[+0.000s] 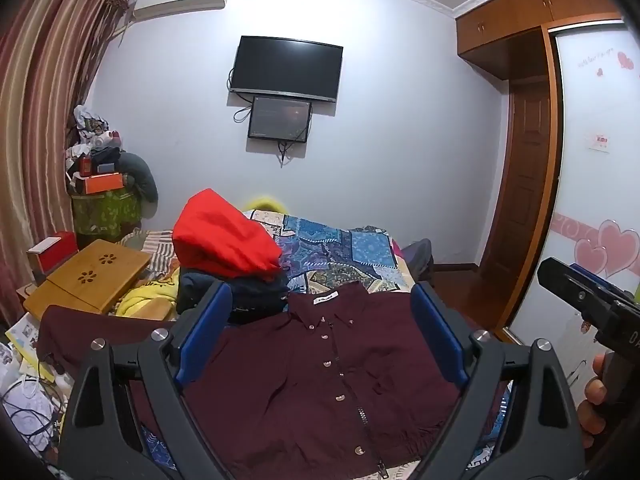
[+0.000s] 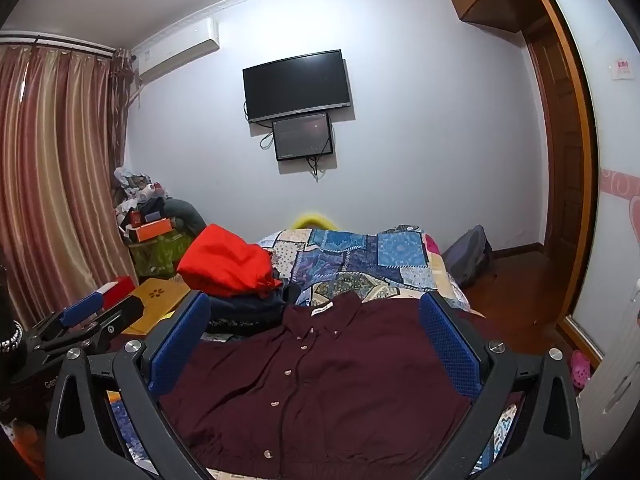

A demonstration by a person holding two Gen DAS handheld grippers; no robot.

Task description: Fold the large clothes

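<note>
Shirt: a maroon button-up shirt [image 1: 320, 380] lies flat, collar away from you, on the patchwork bedspread [image 1: 340, 248].
Left gripper [image 1: 322, 336]: spread wide, holding nothing.
Right gripper [image 2: 316, 344]: spread wide, holding nothing.

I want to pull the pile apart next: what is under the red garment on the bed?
The red garment sits on dark navy clothing. Anything lower in that pile is covered.

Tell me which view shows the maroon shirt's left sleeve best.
Left wrist view: the maroon shirt has its sleeve spread out leftward there. In the right wrist view, that sleeve is hidden behind the gripper.
</note>
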